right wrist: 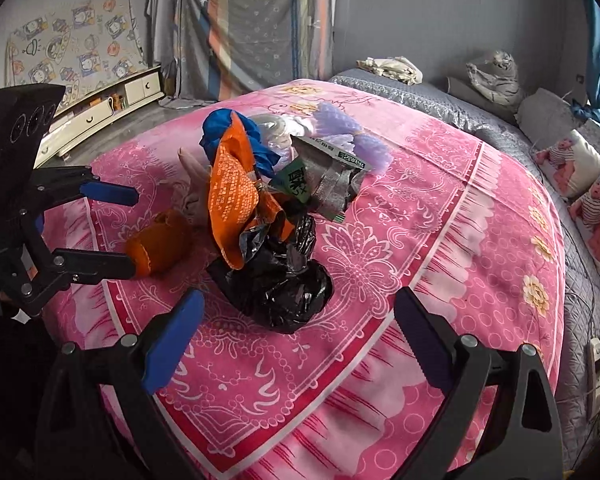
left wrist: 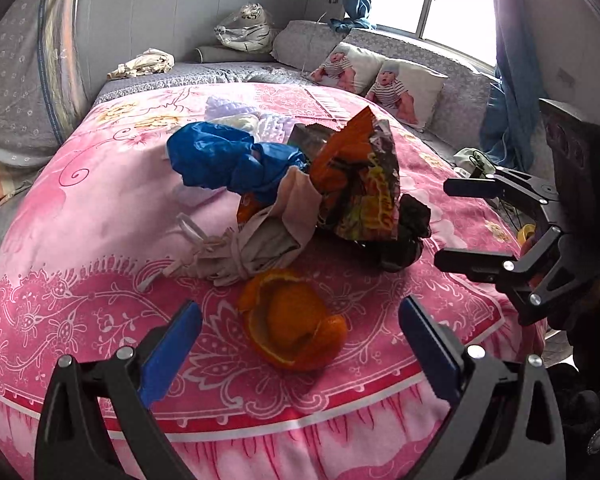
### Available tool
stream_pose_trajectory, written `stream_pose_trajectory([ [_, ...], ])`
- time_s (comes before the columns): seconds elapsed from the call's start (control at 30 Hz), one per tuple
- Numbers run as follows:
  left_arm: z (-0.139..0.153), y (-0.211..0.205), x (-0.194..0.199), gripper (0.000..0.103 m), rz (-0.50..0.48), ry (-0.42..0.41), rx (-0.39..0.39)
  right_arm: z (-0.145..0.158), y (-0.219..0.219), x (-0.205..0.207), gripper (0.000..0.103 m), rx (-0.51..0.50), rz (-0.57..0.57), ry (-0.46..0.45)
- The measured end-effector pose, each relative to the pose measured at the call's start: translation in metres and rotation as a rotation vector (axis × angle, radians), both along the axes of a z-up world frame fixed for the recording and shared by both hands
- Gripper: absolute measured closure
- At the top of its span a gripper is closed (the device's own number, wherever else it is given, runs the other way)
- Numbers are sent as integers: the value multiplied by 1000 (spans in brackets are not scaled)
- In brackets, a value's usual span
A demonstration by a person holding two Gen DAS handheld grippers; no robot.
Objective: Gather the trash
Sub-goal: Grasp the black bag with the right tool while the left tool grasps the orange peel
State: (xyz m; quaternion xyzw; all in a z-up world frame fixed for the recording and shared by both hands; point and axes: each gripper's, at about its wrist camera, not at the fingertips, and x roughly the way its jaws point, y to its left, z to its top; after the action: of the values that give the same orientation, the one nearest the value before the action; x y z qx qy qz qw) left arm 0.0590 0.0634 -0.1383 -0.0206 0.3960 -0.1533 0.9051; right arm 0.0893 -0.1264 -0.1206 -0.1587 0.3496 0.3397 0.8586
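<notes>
**Both grippers spread wide over a trash pile on a pink bed**

Right now I see a pink flowered blanket (left wrist: 80, 240) filling both views, with the trash heaped at its middle. In the left wrist view, my left gripper (left wrist: 300, 344) sits at the bottom of the frame, fingers released and wide apart, holding nothing. An orange peel (left wrist: 292, 324) lies on the blanket between its blue pads. Just above, at centre frame, are a crumpled blue plastic bag (left wrist: 220, 160), an orange snack wrapper (left wrist: 360, 192) and a knotted beige bag (left wrist: 260, 244), all touching. My right gripper (left wrist: 456, 224) enters from the right edge, also spread and empty.

In the right wrist view, a black plastic bag (right wrist: 276, 284) sits at centre frame, just beyond the open fingers. Two baby-print pillows (left wrist: 380, 76) rest at the upper right.
</notes>
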Motion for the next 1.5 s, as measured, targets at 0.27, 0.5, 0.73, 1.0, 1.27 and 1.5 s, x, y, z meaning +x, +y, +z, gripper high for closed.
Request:
stream_pose_trajectory([
  [0.27,-12,0,10,8,0,47,-15,-15,9,22,18,-7,54,89],
  [0.5,-20,2,22,8,13,72,-33,-18,13,36,21,22,73,132],
  [0.73,-26,3,27,8,15,88,-38,-25,16,46,24,13,95,161],
  [1.0,-28,7,39,23,30,90,-20,-30,23,48,35,-5,113,177],
  [1.27,-26,13,43,54,47,100,-23,-27,20,43,61,-6,119,180],
  [1.5,-24,20,36,62,60,105,-51,-10,9,35,67,57,95,141],
])
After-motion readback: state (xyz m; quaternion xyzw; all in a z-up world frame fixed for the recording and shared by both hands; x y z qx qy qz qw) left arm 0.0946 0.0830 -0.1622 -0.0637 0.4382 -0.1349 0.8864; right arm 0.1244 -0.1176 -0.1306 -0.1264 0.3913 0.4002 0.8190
